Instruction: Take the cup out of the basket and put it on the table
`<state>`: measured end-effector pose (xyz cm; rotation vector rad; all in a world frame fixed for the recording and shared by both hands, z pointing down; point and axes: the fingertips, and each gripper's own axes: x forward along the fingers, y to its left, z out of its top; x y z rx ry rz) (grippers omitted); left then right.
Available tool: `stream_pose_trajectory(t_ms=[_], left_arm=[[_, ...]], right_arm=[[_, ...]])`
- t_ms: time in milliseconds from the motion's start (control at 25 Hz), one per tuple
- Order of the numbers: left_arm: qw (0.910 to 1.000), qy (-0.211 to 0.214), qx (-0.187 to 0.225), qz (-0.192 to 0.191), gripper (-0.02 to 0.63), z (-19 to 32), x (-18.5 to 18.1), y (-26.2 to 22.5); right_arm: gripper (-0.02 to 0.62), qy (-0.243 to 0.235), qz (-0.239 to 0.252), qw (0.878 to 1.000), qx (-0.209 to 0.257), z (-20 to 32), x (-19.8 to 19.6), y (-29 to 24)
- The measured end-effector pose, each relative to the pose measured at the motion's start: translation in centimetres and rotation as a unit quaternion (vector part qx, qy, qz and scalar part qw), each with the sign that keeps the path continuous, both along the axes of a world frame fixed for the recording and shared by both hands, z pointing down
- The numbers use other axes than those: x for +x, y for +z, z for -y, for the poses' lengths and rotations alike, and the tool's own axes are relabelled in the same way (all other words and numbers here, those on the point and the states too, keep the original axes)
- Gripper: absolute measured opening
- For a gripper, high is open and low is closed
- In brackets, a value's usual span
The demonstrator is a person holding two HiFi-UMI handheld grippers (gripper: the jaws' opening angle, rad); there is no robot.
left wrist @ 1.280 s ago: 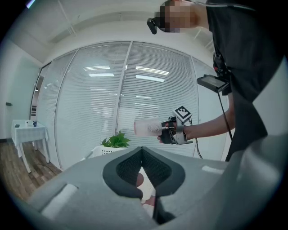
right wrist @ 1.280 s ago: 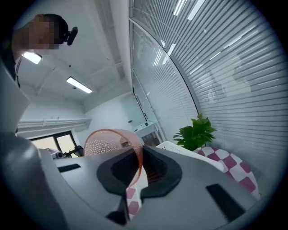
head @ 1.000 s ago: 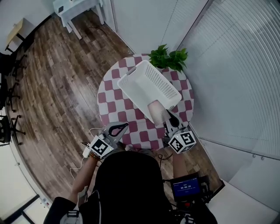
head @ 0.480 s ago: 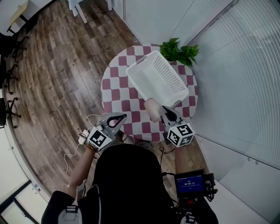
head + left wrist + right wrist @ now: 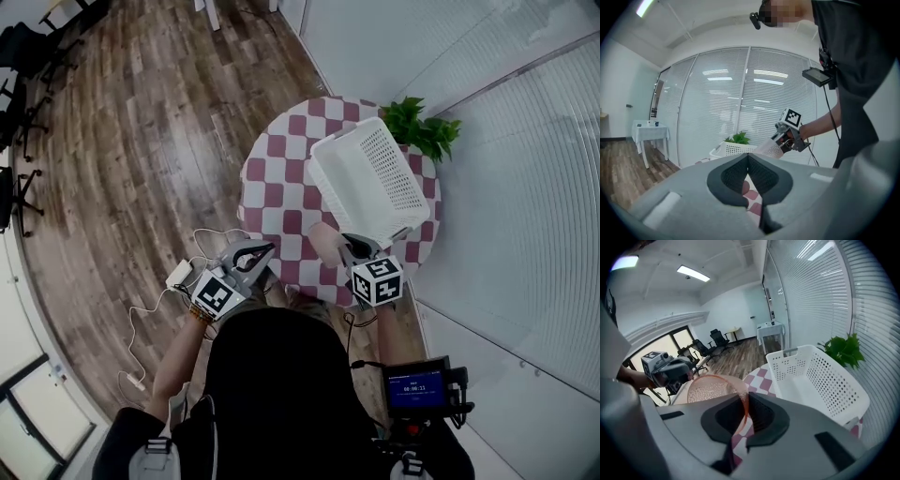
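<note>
My right gripper (image 5: pixel 345 247) is shut on the rim of a pink translucent cup (image 5: pixel 324 241). It holds the cup tilted over the checkered table (image 5: pixel 275 178) near its front edge, just outside the near end of the white perforated basket (image 5: pixel 370 183). In the right gripper view the cup's (image 5: pixel 711 388) thin wall is pinched between the pads of my right gripper (image 5: pixel 746 401), with the basket (image 5: pixel 820 380) to the right. My left gripper (image 5: pixel 257 250) is shut with nothing in it, at the table's near-left edge. The left gripper view shows its (image 5: pixel 748 165) tips meeting, with the cup (image 5: pixel 767 148) beyond.
A green potted plant (image 5: pixel 424 129) stands at the table's far right, behind the basket. A glass wall with blinds (image 5: pixel 525 159) runs along the right. A white power strip with its cable (image 5: pixel 180 274) lies on the wood floor to the left.
The right gripper has drawn the cup slightly back from the basket's near end toward the table's front edge. The left gripper has kept its place, still shut. The head camera has shifted.
</note>
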<state>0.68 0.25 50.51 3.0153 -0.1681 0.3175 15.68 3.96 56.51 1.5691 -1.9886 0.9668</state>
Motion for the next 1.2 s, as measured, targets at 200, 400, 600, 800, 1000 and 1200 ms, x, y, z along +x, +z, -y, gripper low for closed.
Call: stream_pose_trajectory(t_ms=[200,400,600,800,1000,1200], left_arm=[[0.9994,-0.031,-0.014,-0.004,0.005,1.2,-3.4,0.4],[0.9989,-0.046,-0.008,0.002,0.005,2.3,-6.2,0.7],[0.9980,-0.061,-0.014,-0.006,0.005,2.9,-7.9,0.3],[0.9970,-0.074,-0.020,-0.016,0.005,3.4,-9.7,0.4],[0.9963,-0.081,-0.025,-0.010,0.005,3.9,-10.5,0.6],[0.9965,-0.080,-0.025,-0.002,0.005,3.7,-11.3,1.0]], right_arm=[[0.020,-0.022,0.024,0.999,-0.029,1.3,-2.8,2.7],[0.020,-0.020,0.023,0.997,-0.071,1.7,-4.0,5.8],[0.020,-0.016,0.020,0.994,-0.110,1.3,-4.3,8.8],[0.020,-0.021,0.005,0.990,-0.141,1.1,-4.5,11.0],[0.020,-0.033,-0.017,0.984,-0.176,1.3,-4.2,12.4],[0.020,-0.050,-0.036,0.977,-0.203,1.3,-4.3,13.0]])
